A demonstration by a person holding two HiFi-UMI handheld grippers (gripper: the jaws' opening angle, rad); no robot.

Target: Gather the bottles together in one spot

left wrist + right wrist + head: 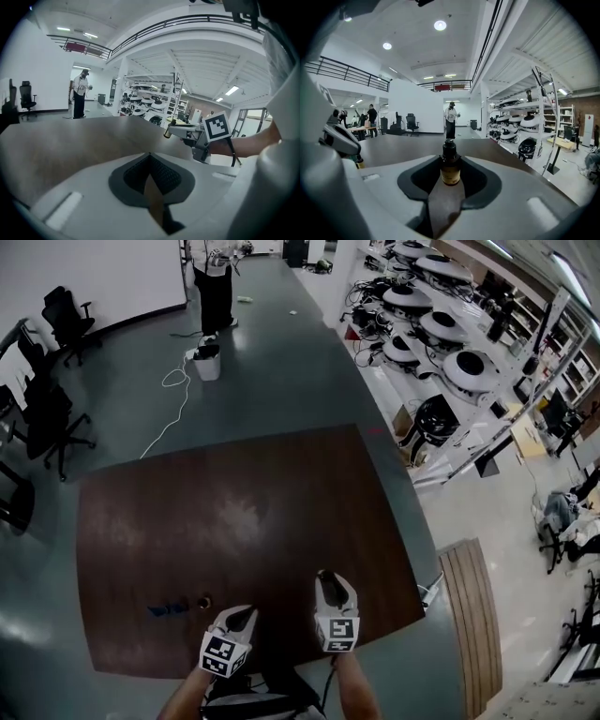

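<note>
A small dark bottle (450, 165) with a yellow label stands upright between the jaws of my right gripper (450, 180), which is shut on it. In the head view that gripper (327, 577) hovers over the near right part of the brown table (244, 512). The left gripper view shows the bottle (168, 130) sticking out of the right gripper's tips, off the table. My left gripper (245, 614) is close to the table's front edge, its pads (161, 171) together with nothing between them. Another small bottle (204, 602) stands on the table just left of it, next to a blue object (169, 609).
A person (213, 282) stands far off beyond the table. Office chairs (47, 418) line the left side. Shelves with round white devices (441, 324) run along the right. A wooden bench (473, 615) sits right of the table. A white bin (206, 362) and a cable lie on the floor.
</note>
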